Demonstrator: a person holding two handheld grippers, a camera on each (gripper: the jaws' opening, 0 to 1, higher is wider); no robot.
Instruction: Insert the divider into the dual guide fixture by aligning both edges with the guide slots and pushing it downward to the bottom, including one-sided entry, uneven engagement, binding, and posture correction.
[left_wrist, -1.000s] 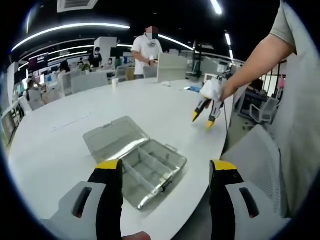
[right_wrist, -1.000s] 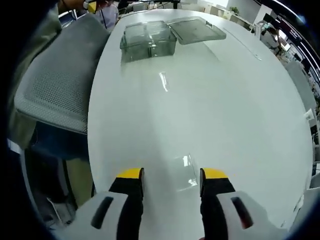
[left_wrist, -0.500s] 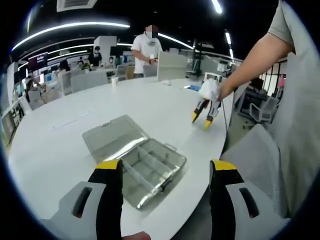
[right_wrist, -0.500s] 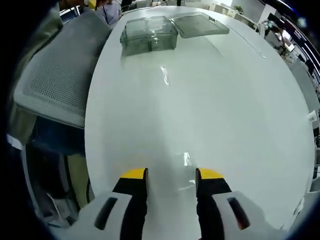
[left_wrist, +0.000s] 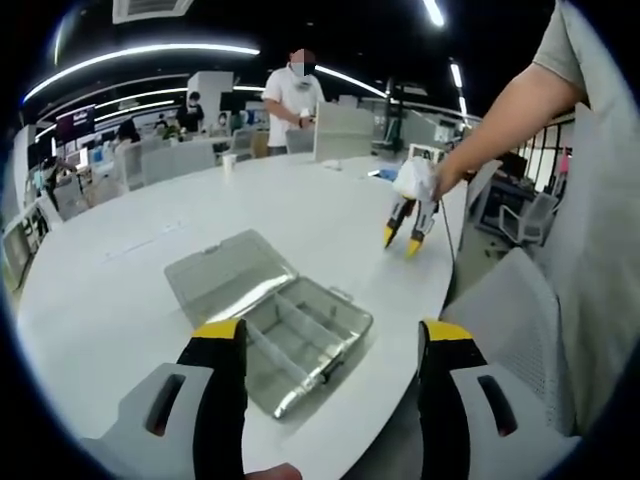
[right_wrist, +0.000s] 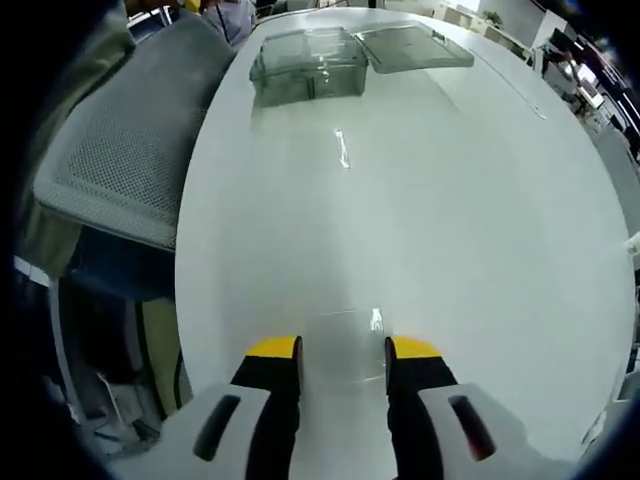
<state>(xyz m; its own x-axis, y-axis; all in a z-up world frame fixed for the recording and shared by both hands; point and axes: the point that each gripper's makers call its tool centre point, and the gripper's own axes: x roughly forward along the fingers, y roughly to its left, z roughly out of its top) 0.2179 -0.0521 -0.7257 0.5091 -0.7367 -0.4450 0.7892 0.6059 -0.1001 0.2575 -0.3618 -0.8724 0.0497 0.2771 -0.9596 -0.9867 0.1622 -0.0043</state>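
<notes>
On the white surface (left_wrist: 120, 290), I find the clear compartment box (left_wrist: 300, 345) lying open just ahead of my left claw (left_wrist: 330, 335), lid (left_wrist: 228, 272) folded back toward 10 o'clock. Left claw stands wide open, holding nothing. At 1 o'clock, my right claw (left_wrist: 403, 240) hangs over the surface edge. In the right gripper view, the right claw (right_wrist: 340, 350) is narrowly parted around a thin clear divider (right_wrist: 345, 335) lying on the surface; grip unconfirmed. The box (right_wrist: 305, 65) sits at 12 o'clock.

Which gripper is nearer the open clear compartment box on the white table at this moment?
Left. The left gripper has its jaws just over the compartment box at the table edge. The right gripper sits well away along the table, the box far ahead of it.
</notes>
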